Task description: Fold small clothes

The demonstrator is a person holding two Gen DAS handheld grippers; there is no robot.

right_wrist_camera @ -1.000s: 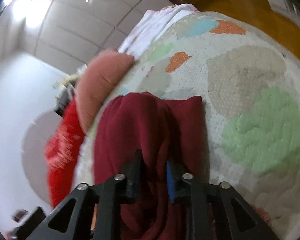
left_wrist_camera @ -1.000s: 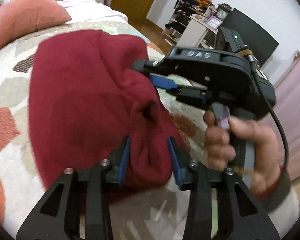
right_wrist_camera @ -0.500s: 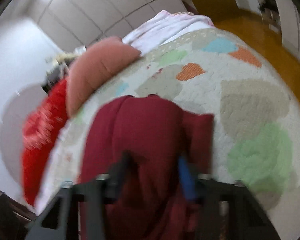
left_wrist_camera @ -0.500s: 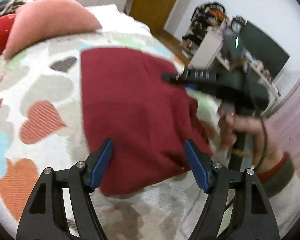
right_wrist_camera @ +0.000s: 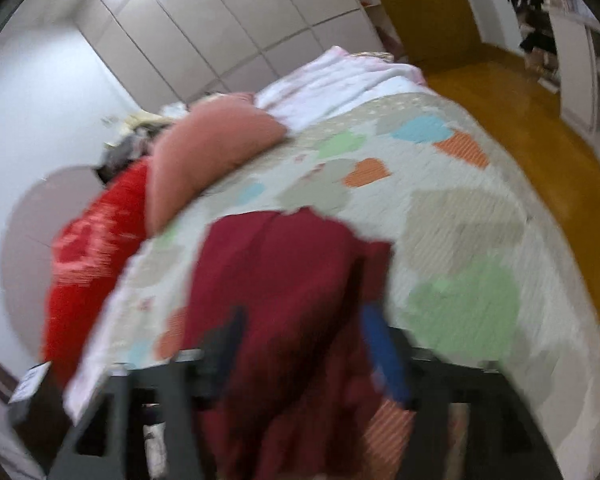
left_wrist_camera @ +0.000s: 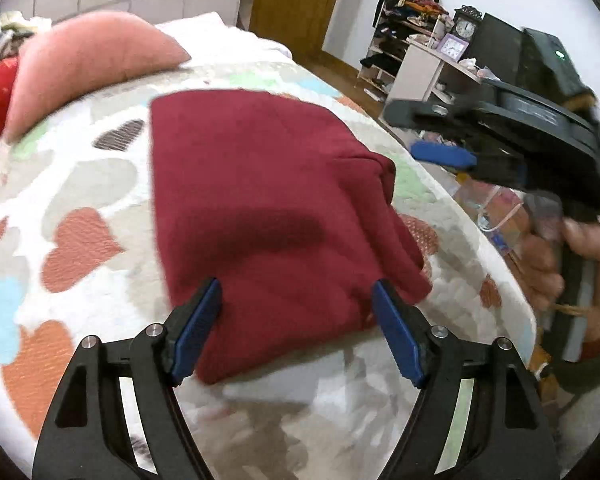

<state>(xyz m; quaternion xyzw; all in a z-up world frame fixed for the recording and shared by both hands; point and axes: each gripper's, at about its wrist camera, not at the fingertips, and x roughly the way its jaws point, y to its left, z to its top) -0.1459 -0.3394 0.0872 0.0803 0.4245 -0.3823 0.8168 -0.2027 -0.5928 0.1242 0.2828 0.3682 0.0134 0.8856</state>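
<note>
On the heart-patterned quilt point(left_wrist_camera: 80, 184) lies a dark red garment point(left_wrist_camera: 260, 220), folded into a rough rectangle with a loose flap bunched along its right edge. Left gripper point(left_wrist_camera: 296, 322): jaws spread wide, the two blue pads point(left_wrist_camera: 198, 320) standing at either side of the garment's near edge; nothing is clamped between them, and contact with the cloth cannot be confirmed. Right gripper point(left_wrist_camera: 440, 152), seen from the left wrist view: held in the person's hand point(left_wrist_camera: 560, 264) above the bed's right side, apart from the garment, one blue pad visible below the black upper finger with a clear gap between them and nothing in it. Right wrist view (blurred): the right gripper point(right_wrist_camera: 304, 344) shows its fingers parted, a blue pad point(right_wrist_camera: 384, 352) at right, with the garment point(right_wrist_camera: 284, 280) showing in the gap beyond them; no grip on the cloth is evident. A pink pillow point(left_wrist_camera: 88, 56) rests at the head of the bed, with a bright red cloth point(right_wrist_camera: 96, 256) beside it. A clock point(left_wrist_camera: 465, 29) stands on shelving across the room.
</note>
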